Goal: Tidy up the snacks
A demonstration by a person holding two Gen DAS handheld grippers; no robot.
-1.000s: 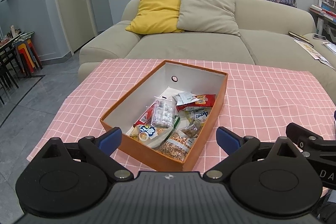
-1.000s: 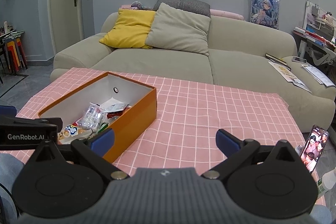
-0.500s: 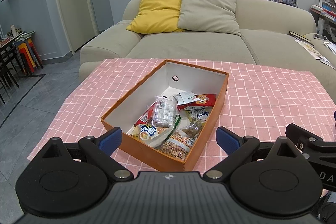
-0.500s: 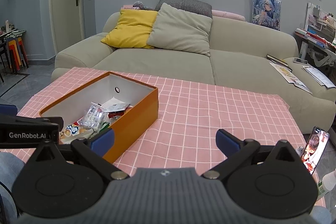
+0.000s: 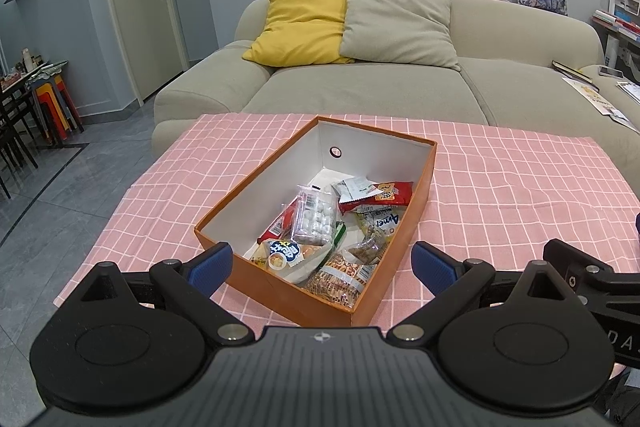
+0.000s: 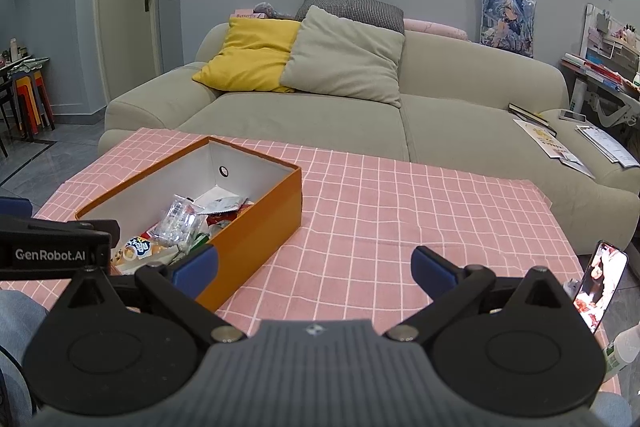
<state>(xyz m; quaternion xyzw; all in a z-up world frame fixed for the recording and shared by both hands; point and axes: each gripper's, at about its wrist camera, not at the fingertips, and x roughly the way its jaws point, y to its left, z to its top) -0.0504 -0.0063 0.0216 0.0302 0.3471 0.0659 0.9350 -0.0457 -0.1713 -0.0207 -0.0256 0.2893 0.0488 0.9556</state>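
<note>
An orange box (image 5: 420, 195) with white inside walls sits on the pink checked tablecloth (image 5: 500, 179). It holds several snack packs: a clear pack of white candies (image 5: 314, 219), a red packet (image 5: 380, 193), a nut bag (image 5: 340, 277). My left gripper (image 5: 320, 263) is open and empty, just in front of the box's near end. My right gripper (image 6: 314, 263) is open and empty over the cloth, right of the box (image 6: 256, 227). The left gripper's body shows at the left edge of the right wrist view (image 6: 52, 247).
A beige sofa (image 5: 380, 83) with a yellow and a grey cushion stands behind the table. A phone (image 6: 600, 285) stands at the table's right edge. Stools and chairs (image 5: 48, 107) stand at the far left on the grey floor.
Both views have drifted very slightly; the box sits a touch further right in the frames. Both grippers stay open and empty.
</note>
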